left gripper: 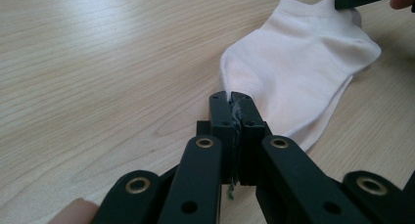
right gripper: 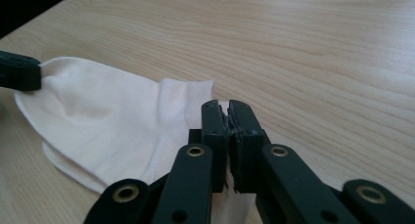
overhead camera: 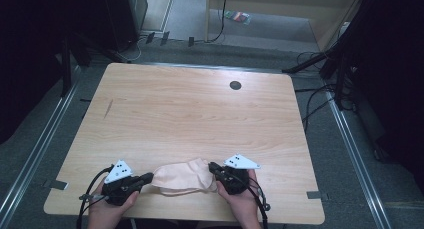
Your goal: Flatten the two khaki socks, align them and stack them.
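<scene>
Sock [overhead camera: 181, 177] (pale, lying on table [overhead camera: 190, 114]) we hold pinched at opposite ends, left gripper [left gripper: 235, 102] and right gripper [right gripper: 224, 110] both clamped on fabric; next, we judge, lifting together.

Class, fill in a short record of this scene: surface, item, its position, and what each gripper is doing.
Surface: light wooden table
Item: pale cream ankle socks, apparently two stacked, lying flat
Position: near edge, between both hands
Left gripper: jaws shut on the socks' toe end
Right gripper: jaws shut on the socks' cuff end
Other: small dark round hole near far edge
</scene>
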{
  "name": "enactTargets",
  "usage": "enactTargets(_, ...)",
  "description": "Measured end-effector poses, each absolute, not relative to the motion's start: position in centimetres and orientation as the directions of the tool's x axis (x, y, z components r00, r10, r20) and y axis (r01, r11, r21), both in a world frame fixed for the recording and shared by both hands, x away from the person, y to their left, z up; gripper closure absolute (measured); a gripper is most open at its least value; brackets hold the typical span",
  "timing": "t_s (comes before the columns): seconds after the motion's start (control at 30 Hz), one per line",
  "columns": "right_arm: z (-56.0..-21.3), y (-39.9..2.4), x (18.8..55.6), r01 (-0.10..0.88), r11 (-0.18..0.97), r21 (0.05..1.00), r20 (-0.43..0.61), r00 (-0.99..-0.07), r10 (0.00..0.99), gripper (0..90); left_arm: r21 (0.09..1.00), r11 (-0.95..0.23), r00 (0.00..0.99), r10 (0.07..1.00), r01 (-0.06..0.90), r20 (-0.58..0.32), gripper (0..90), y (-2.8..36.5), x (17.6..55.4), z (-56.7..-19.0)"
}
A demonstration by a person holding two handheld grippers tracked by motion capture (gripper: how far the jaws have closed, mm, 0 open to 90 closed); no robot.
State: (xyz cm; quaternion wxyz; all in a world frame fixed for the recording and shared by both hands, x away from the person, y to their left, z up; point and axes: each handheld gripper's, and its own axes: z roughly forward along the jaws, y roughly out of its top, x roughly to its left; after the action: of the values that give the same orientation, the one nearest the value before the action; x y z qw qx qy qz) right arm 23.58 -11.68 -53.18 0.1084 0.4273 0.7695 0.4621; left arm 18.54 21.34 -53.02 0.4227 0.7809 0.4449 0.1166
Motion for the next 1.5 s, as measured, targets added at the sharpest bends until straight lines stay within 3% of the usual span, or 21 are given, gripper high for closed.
enactTargets(0.03,-53.5,-12.0,23.8,0.568,0.185,0.802,0.241,-0.591,0.77,74.2,0.758,-0.252,0.577,0.793,0.602,-0.195,89.4,21.3,18.7,-53.2)
enactTargets(0.27,-53.2,-12.4,24.0,0.6,0.133,0.788,0.315,-0.58,0.751,81.2,0.757,-0.247,0.573,0.795,0.606,-0.2,89.2,21.3,18.9,-53.4)
enactTargets(0.33,-53.6,-12.1,24.1,0.617,0.139,0.774,0.321,-0.573,0.754,77.0,0.756,-0.251,0.576,0.793,0.604,-0.198,89.2,21.3,18.9,-53.4)
enactTargets(0.37,-54.0,-11.8,24.3,0.636,0.138,0.759,0.322,-0.551,0.77,69.5,0.756,-0.252,0.577,0.793,0.605,-0.198,89.2,21.2,18.9,-53.4)
enactTargets(0.5,-54.3,-11.7,24.2,0.651,0.13,0.748,0.339,-0.543,0.768,69.6,0.757,-0.252,0.576,0.794,0.602,-0.195,89.1,21.1,18.9,-53.4)
enactTargets(0.6,-54.2,-11.2,23.7,0.611,0.168,0.773,0.285,-0.572,0.769,70.7,0.757,-0.254,0.577,0.793,0.602,-0.192,88.8,21.1,18.9,-53.4)
enactTargets(0.77,-54.4,-10.6,23.4,0.591,0.222,0.776,0.234,-0.596,0.768,89.4,0.758,-0.257,0.578,0.794,0.6,-0.189,88.3,21.0,18.9,-53.5)
enactTargets(1.07,-52.2,-11.8,23.1,0.566,0.153,0.81,0.277,-0.6,0.751,90.0,0.793,-0.218,0.578,0.792,0.569,-0.197,90.0,21.4,18.4,-52.5)
enactTargets(1.23,-51.4,-13.0,22.9,0.546,0.16,0.823,0.238,-0.585,0.775,90.0,0.77,-0.224,0.595,0.767,0.597,-0.238,90.0,21.1,18.5,-52.6)
enactTargets(1.5,-51.9,-14.2,23.0,0.567,0.182,0.804,0.205,-0.55,0.81,90.0,0.755,-0.269,0.607,0.767,0.597,-0.207,90.0,20.4,18.4,-53.0)
